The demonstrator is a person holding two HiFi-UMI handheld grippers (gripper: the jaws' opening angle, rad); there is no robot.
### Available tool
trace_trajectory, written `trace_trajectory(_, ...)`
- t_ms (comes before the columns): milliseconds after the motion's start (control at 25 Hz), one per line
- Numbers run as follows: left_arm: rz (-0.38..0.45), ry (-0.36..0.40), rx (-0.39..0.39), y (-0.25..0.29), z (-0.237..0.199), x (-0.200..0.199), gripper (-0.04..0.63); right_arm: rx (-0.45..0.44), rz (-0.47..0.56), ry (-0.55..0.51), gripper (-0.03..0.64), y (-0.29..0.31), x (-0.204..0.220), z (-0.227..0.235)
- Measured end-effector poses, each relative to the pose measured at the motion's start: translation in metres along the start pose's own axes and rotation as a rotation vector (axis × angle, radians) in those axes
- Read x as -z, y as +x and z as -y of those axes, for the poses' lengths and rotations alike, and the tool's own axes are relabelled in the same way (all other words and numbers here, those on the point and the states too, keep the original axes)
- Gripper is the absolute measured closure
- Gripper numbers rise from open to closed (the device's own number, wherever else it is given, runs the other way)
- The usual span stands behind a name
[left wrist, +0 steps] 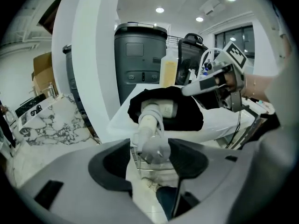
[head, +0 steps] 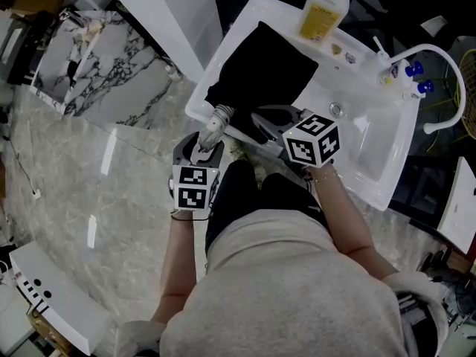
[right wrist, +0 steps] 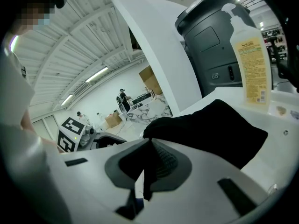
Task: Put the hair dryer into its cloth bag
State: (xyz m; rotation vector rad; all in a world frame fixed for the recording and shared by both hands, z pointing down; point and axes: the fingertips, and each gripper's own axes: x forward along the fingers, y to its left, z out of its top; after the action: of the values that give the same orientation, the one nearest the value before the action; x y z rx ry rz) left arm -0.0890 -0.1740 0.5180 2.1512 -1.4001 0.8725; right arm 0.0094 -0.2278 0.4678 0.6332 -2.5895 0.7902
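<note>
Left hand-held gripper point(left wrist: 152, 155) tight on hair dryer point(left wrist: 152, 119), right hand-held gripper point(right wrist: 148, 148) closed on cloth bag point(right wrist: 210, 129)

A white washbasin point(head: 387, 171) carries everything here, standing over a pale, glossy, stone-patterned floor point(head: 111, 192). A black cloth bag point(head: 264, 73) lies spread across the flat left part of the basin and reaches its near rim. On the far rim, just beyond the bag, stands a clear bottle point(head: 321, 13) of yellow liquid. The bowl on the right has a round drain point(head: 336, 110). At its far right corner rises a curved white tap point(head: 439, 58) with two blue knobs point(head: 414, 68).
</note>
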Motion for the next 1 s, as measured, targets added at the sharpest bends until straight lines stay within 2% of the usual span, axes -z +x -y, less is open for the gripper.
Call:
trace_trajectory(120, 0.026, 0.017, -0.019, -0.001, -0.001, -0.004, 0.369, 0.001, -0.001, -0.001, 0.604, 0.001, 0.000, 0.000)
trace_trajectory(480, 0.064, 0.039, -0.002, 0.007, 0.006, -0.020, 0.377, -0.012, -0.014, -0.027, 0.606, 0.007, -0.001, -0.007)
trace_trajectory(1000, 0.045, 0.089, 0.013, 0.039, 0.012, -0.051, 0.379, -0.041, -0.021, -0.031, 0.606, 0.016, -0.006, -0.011)
